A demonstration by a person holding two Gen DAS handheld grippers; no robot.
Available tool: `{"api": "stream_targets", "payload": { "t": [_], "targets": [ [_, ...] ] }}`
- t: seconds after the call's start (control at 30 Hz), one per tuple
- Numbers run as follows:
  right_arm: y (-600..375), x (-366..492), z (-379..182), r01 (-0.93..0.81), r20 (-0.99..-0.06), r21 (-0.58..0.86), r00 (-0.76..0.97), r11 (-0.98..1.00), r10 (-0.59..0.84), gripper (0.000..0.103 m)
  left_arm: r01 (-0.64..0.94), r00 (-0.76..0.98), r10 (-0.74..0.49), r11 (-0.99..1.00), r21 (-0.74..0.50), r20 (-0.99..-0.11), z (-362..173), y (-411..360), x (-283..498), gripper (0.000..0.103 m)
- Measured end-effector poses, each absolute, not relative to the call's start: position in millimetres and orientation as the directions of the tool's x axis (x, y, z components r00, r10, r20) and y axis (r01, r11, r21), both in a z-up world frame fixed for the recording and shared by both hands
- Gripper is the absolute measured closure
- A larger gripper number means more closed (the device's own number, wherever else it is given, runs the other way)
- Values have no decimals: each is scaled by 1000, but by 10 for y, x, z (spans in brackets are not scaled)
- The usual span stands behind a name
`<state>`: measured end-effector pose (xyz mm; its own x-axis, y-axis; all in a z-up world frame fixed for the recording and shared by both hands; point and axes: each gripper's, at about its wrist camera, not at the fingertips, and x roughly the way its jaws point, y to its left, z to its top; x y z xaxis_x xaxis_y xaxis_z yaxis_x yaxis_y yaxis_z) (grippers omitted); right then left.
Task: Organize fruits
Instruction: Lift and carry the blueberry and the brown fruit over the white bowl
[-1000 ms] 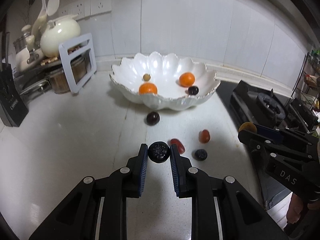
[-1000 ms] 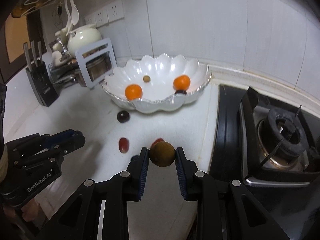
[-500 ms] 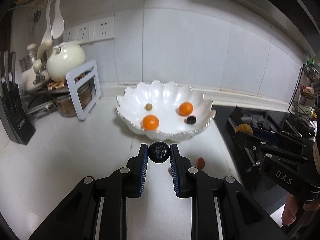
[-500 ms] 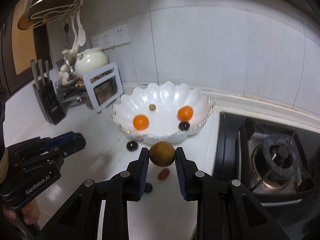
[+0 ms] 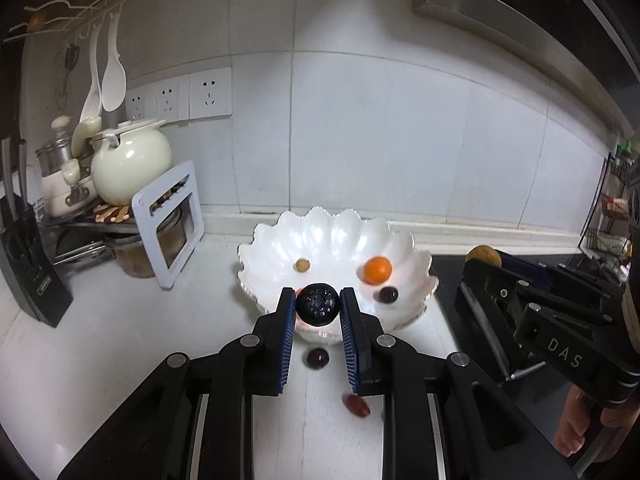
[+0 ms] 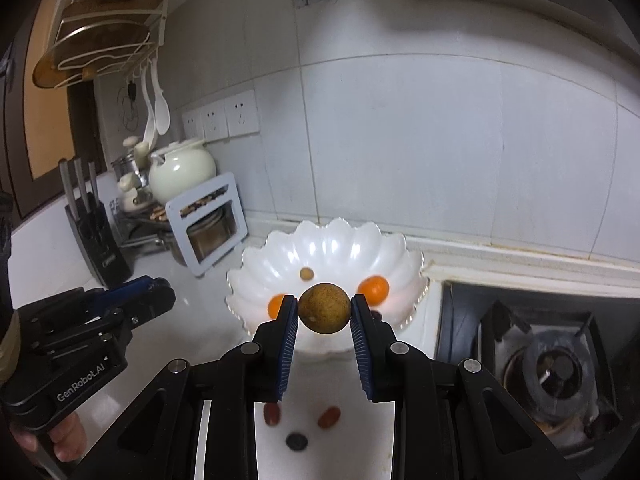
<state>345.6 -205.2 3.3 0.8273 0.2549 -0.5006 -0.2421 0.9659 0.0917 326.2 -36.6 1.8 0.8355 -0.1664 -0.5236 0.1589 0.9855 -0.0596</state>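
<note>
You had four fruits in the bowl [image 5: 408, 240], a blueberry [image 5: 318, 305] pinched left, a longan [image 6: 325, 308] pinched right, three on the counter [image 5: 120, 340].

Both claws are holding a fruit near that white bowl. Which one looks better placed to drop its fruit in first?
Probably the left claw. Its dark berry lines up with the near rim of the white bowl, while the right claw with its brown fruit sits off to the bowl's side, by the stove.

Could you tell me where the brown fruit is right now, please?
The brown fruit is clamped in the right gripper, centre of the right wrist view, in front of the white bowl.
</note>
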Motion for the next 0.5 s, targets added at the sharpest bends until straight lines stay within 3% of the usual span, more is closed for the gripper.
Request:
{"api": "stream_targets", "payload": {
  "t": [0.5],
  "targets": [
    [-1918, 4156, 183, -270, -521, 135, 799, 953, 301, 74, 180, 831, -179, 982, -51, -527, 251, -363, 3921, 80]
  ]
}}
